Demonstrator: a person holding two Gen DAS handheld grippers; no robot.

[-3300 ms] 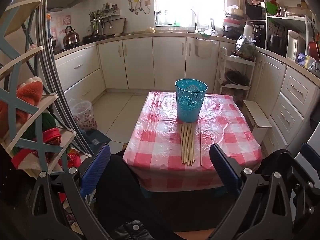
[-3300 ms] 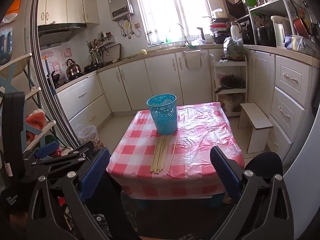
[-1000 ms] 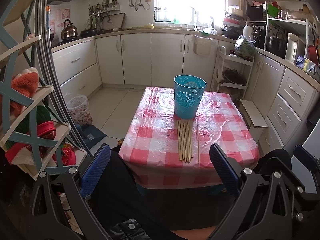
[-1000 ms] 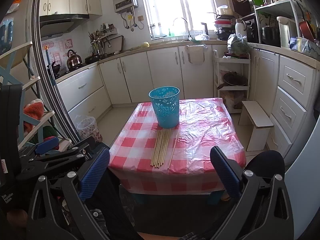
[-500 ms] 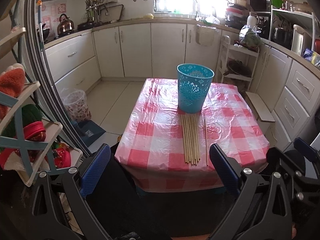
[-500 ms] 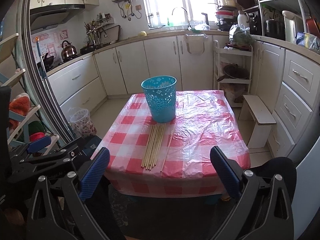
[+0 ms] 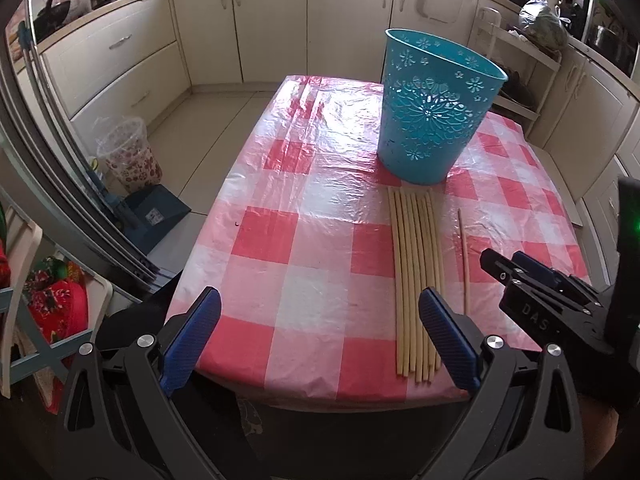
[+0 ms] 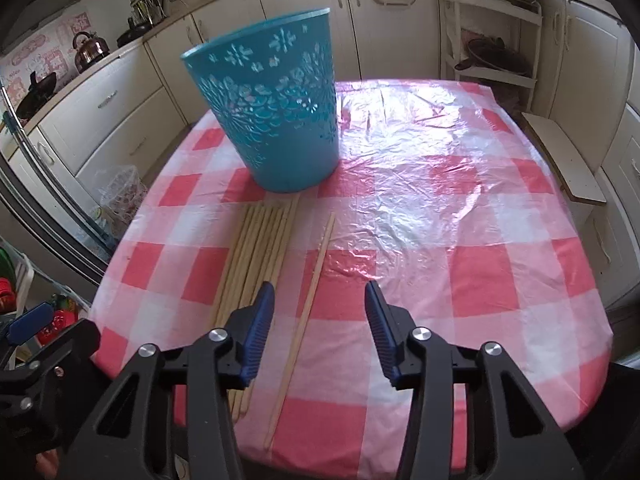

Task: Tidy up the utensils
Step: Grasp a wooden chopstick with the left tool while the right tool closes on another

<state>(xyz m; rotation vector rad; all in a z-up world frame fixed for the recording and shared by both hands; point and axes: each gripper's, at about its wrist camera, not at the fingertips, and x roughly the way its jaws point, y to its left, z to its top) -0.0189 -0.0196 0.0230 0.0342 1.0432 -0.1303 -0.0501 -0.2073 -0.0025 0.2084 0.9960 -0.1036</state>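
Observation:
Several wooden chopsticks (image 7: 416,280) lie side by side on the red-and-white checked table (image 7: 304,248), just in front of a teal cut-out basket (image 7: 434,108). One single chopstick (image 8: 306,308) lies apart to their right. My right gripper (image 8: 320,324) hovers above that single chopstick, its jaws closing with nothing pressed between the pads. My left gripper (image 7: 320,332) stands wide open over the table's near edge, left of the chopstick row (image 8: 256,248). The basket (image 8: 272,116) stands upright. The right gripper also shows in the left wrist view (image 7: 532,276).
White kitchen cabinets (image 7: 280,20) ring the room. A clear bin (image 7: 128,152) and a blue dustpan (image 7: 156,216) sit on the floor left of the table. A wooden stool (image 8: 564,164) stands to the right, and a shelf rack (image 8: 492,28) beyond it.
Both grippers have come forward and down over the table, tilting steeply downward. The right gripper's jaws have narrowed from wide open; the left stays wide.

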